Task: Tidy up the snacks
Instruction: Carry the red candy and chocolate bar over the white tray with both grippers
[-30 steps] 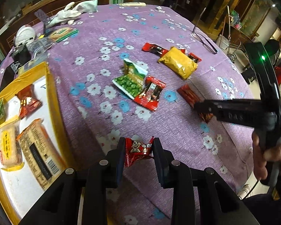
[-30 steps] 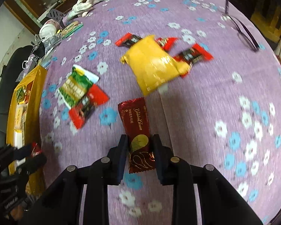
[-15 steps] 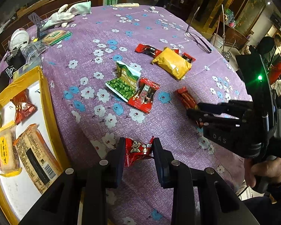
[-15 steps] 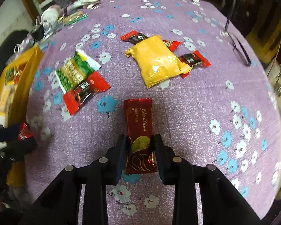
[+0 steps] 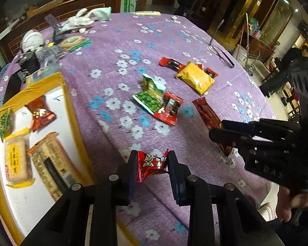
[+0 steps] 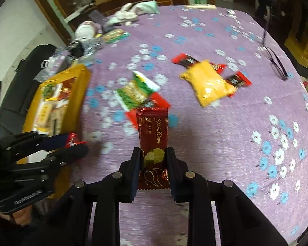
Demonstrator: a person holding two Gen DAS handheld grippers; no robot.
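My left gripper is shut on a small red snack packet, held above the purple flowered tablecloth beside the yellow box. The box holds a red packet, a green one, a yellow cake and a brown cracker pack. My right gripper is shut on a dark red chocolate bar, lifted off the cloth. A green pea packet, a red packet and a yellow pouch lie on the table.
Red bars poke out from under the yellow pouch. Glasses lie at the far right. White gloves, a white cup and a biscuit pack sit at the far left. The table edge curves down on the right.
The right gripper has raised the dark red bar off the cloth and swung it left toward the box. The left gripper has drifted slightly, still holding its red packet.
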